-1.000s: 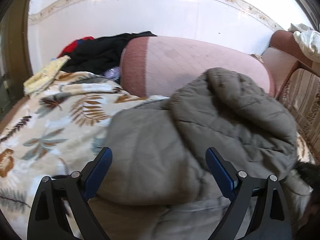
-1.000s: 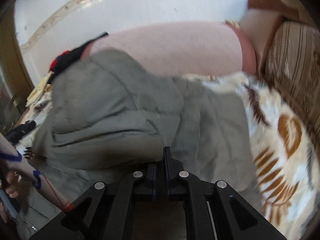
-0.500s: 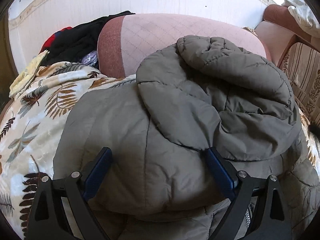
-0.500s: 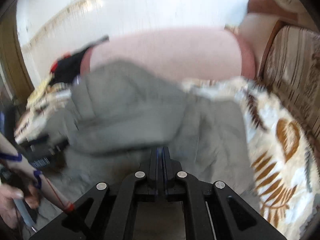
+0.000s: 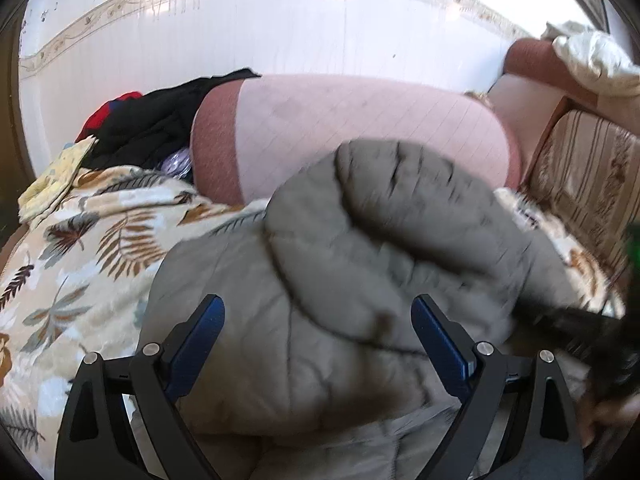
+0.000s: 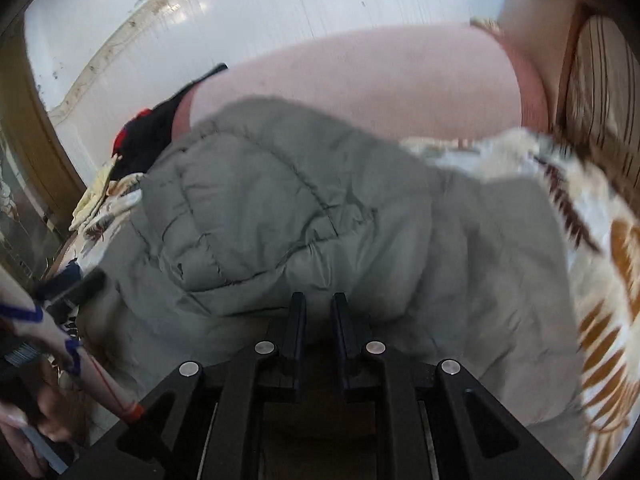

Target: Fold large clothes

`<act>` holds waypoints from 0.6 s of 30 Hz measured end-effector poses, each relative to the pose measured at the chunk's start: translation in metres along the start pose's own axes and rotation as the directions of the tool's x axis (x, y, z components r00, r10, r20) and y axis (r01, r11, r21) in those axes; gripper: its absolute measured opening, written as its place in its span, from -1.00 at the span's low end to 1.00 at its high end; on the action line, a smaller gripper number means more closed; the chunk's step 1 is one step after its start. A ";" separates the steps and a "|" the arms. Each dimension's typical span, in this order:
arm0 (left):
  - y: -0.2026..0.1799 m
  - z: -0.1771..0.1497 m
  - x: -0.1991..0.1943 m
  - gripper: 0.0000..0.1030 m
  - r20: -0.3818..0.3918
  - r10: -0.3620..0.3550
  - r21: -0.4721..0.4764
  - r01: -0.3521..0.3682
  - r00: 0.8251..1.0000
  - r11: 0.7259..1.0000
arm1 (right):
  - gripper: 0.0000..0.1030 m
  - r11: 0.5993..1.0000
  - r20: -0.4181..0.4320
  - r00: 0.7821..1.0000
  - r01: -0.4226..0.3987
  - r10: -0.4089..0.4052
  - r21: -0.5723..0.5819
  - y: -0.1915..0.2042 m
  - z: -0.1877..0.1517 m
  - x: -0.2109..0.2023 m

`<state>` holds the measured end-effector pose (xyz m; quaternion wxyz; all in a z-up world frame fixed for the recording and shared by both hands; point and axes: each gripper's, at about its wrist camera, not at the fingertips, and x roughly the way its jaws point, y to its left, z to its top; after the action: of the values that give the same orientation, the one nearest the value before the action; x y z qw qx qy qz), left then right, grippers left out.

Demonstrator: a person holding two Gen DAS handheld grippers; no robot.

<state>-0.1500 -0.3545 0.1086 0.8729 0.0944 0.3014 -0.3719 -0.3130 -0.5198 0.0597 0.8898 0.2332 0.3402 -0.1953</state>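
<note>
**Folding the grey puffer jacket: one flap over, next fold to set up**

I am working left to right. My left claw [image 5: 318, 344] is standing wide, its blue pads apart and gripping nothing, hovering low over the near part of the quilted grey puffer jacket [image 5: 360, 280]. The jacket is lying on the leaf-print blanket [image 5: 72, 256] that covers the sofa seat, in front of the pink backrest cushion [image 5: 360, 128]. A bulky upper layer, blurred here, is sitting doubled over the flatter lower layer.

My right claw [image 6: 318, 312] is showing only a narrow gap between its fingers; I cannot tell whether a thin edge of cloth is lying in it, though the jacket's near hem is just beyond the tips. I judge I am mid-fold, with one part laid over and the bundle not yet squared. The next move, I think, calls for a grip on the near edge with both claws and an even carry toward the backrest.

The jacket's long axis seems to be running left to right across the seat; which end is the collar I cannot tell.
</note>
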 end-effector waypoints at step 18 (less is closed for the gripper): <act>-0.036 -0.018 0.093 0.83 -0.193 0.076 0.090 -0.060 0.978 0.994 | -0.73 0.999 -0.045 0.999 -0.001 0.000 -0.032 -0.001 -0.004 0.008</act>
<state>-0.1329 -0.4279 0.0408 0.8465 0.1771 0.3666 -0.3430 -0.3098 -0.5199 0.0516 0.8855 0.2235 0.3633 -0.1844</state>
